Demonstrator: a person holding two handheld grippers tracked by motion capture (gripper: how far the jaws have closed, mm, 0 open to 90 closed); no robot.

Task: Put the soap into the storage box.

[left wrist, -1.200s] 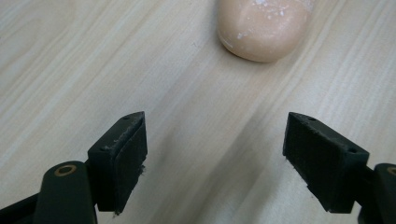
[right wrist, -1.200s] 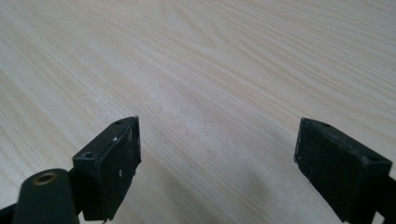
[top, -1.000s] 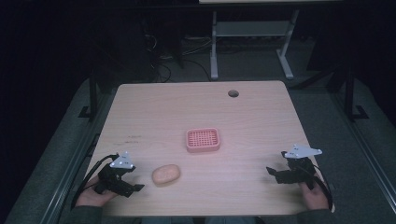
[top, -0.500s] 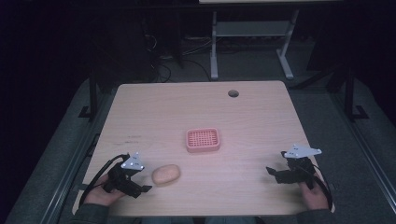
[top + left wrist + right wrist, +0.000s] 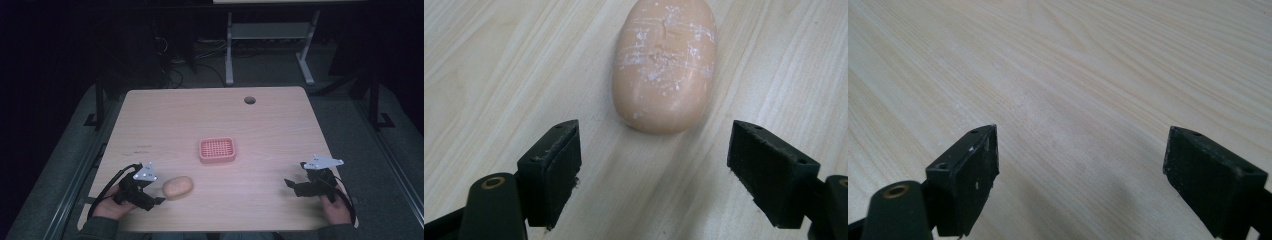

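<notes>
Left gripper view puts our left gripper wide open just short of the soap near the table's front edge; next, straddle it and close. Right gripper gapes empty.

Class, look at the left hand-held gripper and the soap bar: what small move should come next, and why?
Probably ease the left hand-held gripper forward: its jaws stand open and the soap bar lies just ahead of them, not yet between them.

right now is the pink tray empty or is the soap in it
Empty. The pink tray holds nothing; the soap lies on the table nearer the person, just ahead of the open left tool.
</notes>
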